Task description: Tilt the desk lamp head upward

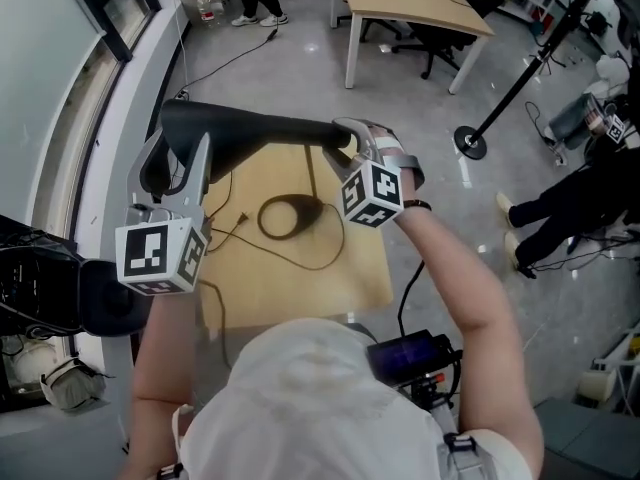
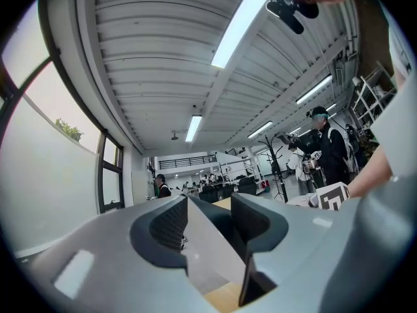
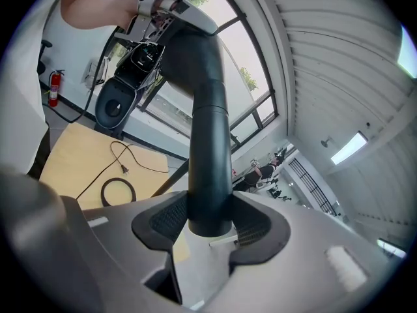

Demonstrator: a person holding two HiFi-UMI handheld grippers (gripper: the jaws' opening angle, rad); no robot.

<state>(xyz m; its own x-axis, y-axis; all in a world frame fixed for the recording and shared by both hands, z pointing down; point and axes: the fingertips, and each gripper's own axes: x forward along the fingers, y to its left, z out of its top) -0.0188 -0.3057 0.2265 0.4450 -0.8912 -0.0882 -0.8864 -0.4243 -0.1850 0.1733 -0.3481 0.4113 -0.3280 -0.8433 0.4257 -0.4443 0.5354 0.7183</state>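
Observation:
A black desk lamp lies nearly level above the small wooden table [image 1: 345,268]. Its round arm [image 1: 280,133] runs from right to left and ends in a bent head [image 1: 170,128]. My right gripper [image 1: 355,146] is shut on the arm's right end; in the right gripper view the black tube [image 3: 208,142] sits tight between the pads of that gripper [image 3: 210,223]. My left gripper [image 1: 175,173] is round the bent head. In the left gripper view a pale flat face with a dark back [image 2: 205,240] fills the gap of that gripper [image 2: 208,223] from pad to pad.
A black cable ring [image 1: 290,216] with a loose plug lead lies on the table. A black round object [image 1: 100,303] sits low at the left by the window wall. Farther off are a second desk [image 1: 400,8], a pole stand [image 1: 500,108] and a person's legs [image 1: 560,203].

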